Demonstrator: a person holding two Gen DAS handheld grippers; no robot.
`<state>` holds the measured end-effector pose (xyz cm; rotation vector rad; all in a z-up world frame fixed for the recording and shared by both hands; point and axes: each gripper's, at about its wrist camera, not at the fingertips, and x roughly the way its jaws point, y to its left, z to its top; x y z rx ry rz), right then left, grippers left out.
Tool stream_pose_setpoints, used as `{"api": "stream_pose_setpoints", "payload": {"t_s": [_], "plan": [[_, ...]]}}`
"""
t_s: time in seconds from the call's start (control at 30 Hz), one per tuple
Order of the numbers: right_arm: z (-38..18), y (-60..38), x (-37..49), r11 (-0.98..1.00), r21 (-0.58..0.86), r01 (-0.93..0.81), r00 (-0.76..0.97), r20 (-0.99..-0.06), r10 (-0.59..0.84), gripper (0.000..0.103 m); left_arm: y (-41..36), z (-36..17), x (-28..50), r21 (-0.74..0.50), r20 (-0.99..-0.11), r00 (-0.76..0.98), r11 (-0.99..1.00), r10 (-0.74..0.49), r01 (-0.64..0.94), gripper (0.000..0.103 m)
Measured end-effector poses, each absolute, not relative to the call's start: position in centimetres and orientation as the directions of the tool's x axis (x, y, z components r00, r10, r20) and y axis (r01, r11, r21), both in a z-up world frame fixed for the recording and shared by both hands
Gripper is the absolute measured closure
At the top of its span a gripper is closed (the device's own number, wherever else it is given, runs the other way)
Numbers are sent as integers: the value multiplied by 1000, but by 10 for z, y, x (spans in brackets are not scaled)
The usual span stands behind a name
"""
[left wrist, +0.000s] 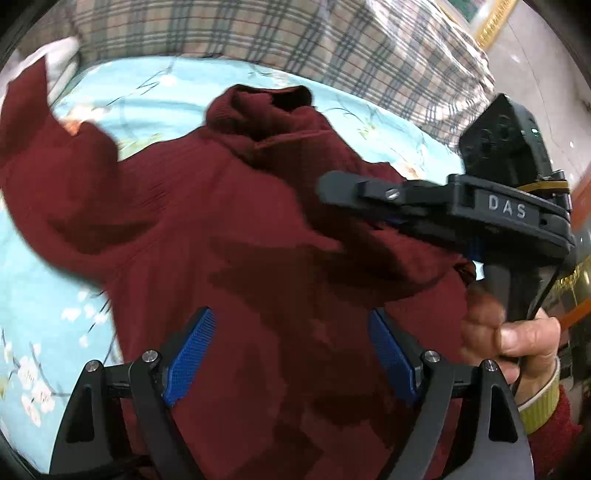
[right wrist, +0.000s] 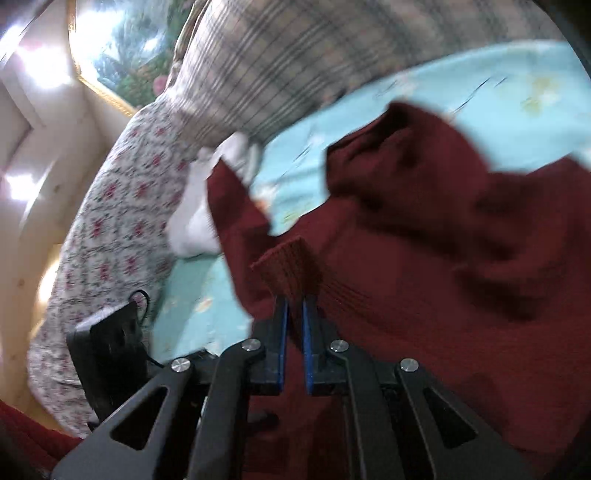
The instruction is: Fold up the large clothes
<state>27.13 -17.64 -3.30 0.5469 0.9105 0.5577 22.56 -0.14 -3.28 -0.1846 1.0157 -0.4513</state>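
Nearest to us in the left wrist view, our left gripper (left wrist: pixel 291 354) has its blue fingers (left wrist: pixel 190 354) spread wide with nothing pinched, hovering over the dark red sweater (left wrist: pixel 229 229), whose body fills the middle of the frame. At about three o'clock our right gripper (left wrist: pixel 436 210) reaches in sideways over the sweater, held by a hand (left wrist: pixel 517 332) at four o'clock. In the right wrist view that gripper (right wrist: pixel 293 321) has its fingers drawn narrow, clamped on a ribbed edge of the sweater (right wrist: pixel 424 295) that stands up between the pads (cuff or hem, we cannot tell). Further out, the sweater's high collar (left wrist: pixel 266 107) lies at twelve o'clock on the light blue flowered bedsheet (left wrist: pixel 155 85), one sleeve trailing toward ten o'clock. Beyond it lie a plaid quilt (left wrist: pixel 295 33) and, in the right view at nine o'clock, a flowered cover (right wrist: pixel 110 221).
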Motion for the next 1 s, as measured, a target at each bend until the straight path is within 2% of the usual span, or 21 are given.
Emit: {"api": "stream_pose_setpoints", "payload": {"t_s": [0.1, 0.17, 0.2, 0.23, 0.37, 0.43, 0.57, 0.6, 0.63, 0.67, 0.7, 0.73, 0.77, 0.83, 0.87, 0.93, 1.0], "plan": [[-48, -150, 280, 673, 700, -240, 409, -556, 724, 89, 0, -33, 235, -344, -780, 454, 901, -431, 264, 18], [-52, -150, 280, 690, 696, -198, 404, -584, 705, 73, 0, -37, 240, -318, -786, 465, 912, -407, 260, 18], [-48, -150, 279, 701, 688, -187, 422, -589, 690, 61, 10, -42, 236, -306, -789, 471, 917, -395, 257, 18], [-46, -160, 273, 716, 678, -165, 454, -592, 666, 55, 11, -44, 240, -287, -793, 479, 925, -375, 249, 18], [-25, -220, 231, 741, 665, -90, 595, -561, 576, 55, 19, -47, 250, -194, -797, 526, 950, -297, 244, 18], [-20, -243, 213, 764, 643, -46, 638, -570, 518, 55, 17, -45, 251, -146, -791, 538, 943, -292, 298, 18], [-23, -293, 167, 776, 625, 83, 697, -593, 404, 55, 4, -60, 267, -46, -834, 490, 917, -254, 396, 19], [-26, -303, 156, 780, 614, 120, 705, -606, 368, 55, 3, -65, 273, -41, -847, 471, 915, -245, 401, 23], [-28, -308, 151, 782, 607, 143, 710, -614, 346, 55, 3, -68, 278, -58, -854, 452, 911, -257, 409, 41], [-30, -318, 143, 778, 603, 175, 716, -620, 319, 55, 2, -69, 281, -83, -854, 437, 903, -282, 421, 53], [-32, -325, 137, 772, 605, 196, 722, -622, 304, 55, 0, -66, 281, -86, -846, 443, 897, -295, 433, 59], [-34, -331, 131, 765, 608, 213, 729, -620, 290, 55, -2, -63, 279, -78, -838, 455, 892, -300, 445, 81], [-36, -338, 126, 756, 610, 237, 736, -621, 270, 55, -4, -61, 277, -73, -835, 460, 888, -303, 454, 97], [-38, -345, 123, 757, 602, 256, 739, -626, 248, 55, -3, -49, 269, -116, -814, 466, 883, -346, 454, 98], [-39, -348, 123, 761, 591, 268, 739, -633, 231, 55, 6, -32, 261, -196, -779, 472, 876, -412, 440, 98], [-40, -353, 121, 771, 567, 290, 734, -649, 201, 55, 23, -3, 251, -266, -711, 525, 870, -469, 416, 98], [-36, -352, 121, 784, 539, 309, 733, -660, 164, 55, 45, 11, 251, -279, -681, 579, 890, -448, 361, 98]]}}
